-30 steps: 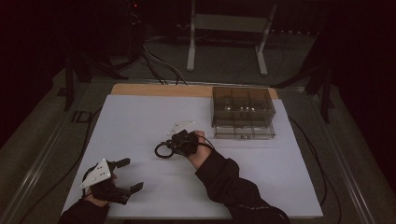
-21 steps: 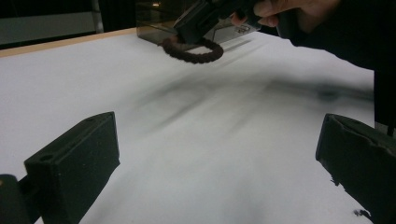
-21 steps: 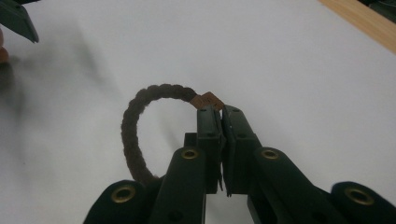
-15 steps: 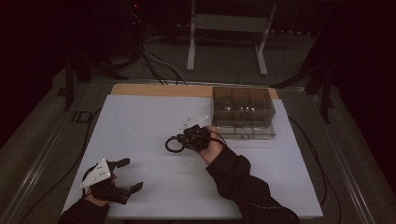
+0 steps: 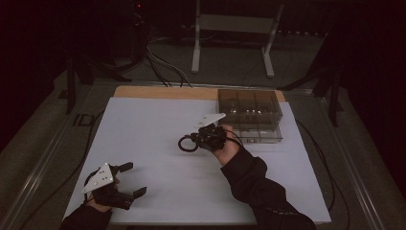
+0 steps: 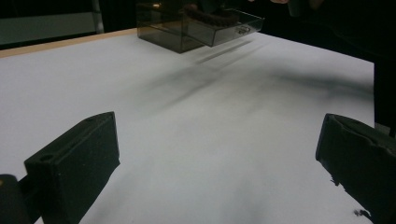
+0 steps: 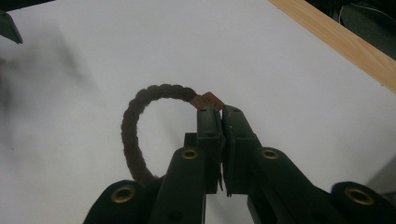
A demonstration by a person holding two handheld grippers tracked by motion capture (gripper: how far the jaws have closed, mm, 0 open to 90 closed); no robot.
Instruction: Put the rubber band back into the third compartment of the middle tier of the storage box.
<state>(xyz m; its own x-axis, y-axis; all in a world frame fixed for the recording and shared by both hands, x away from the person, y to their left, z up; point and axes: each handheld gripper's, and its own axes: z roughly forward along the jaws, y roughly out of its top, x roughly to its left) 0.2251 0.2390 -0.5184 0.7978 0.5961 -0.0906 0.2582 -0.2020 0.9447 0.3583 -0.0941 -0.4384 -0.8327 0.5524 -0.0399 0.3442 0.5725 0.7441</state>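
One dark braided cord ring (image 7: pixel 140 126) pinched at copper tag by right gripper (image 7: pixel 219 109); thin hold, may slip. Left gripper (image 5: pixel 127 179) jaws apart, idle.

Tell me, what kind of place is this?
Probably a lab or recording studio: dark surroundings, one lit white table, cables across the floor, and a clear box set out for hand-held grippers.

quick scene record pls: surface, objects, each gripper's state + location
surface: white tabletop with a wooden far edge
container: clear compartmented box, far right of the tabletop
held item: dark braided ring with a small brown tag, off the tabletop
right gripper: shut on the ring at its tag, just left of the box
left gripper: open, holding nothing, near left corner
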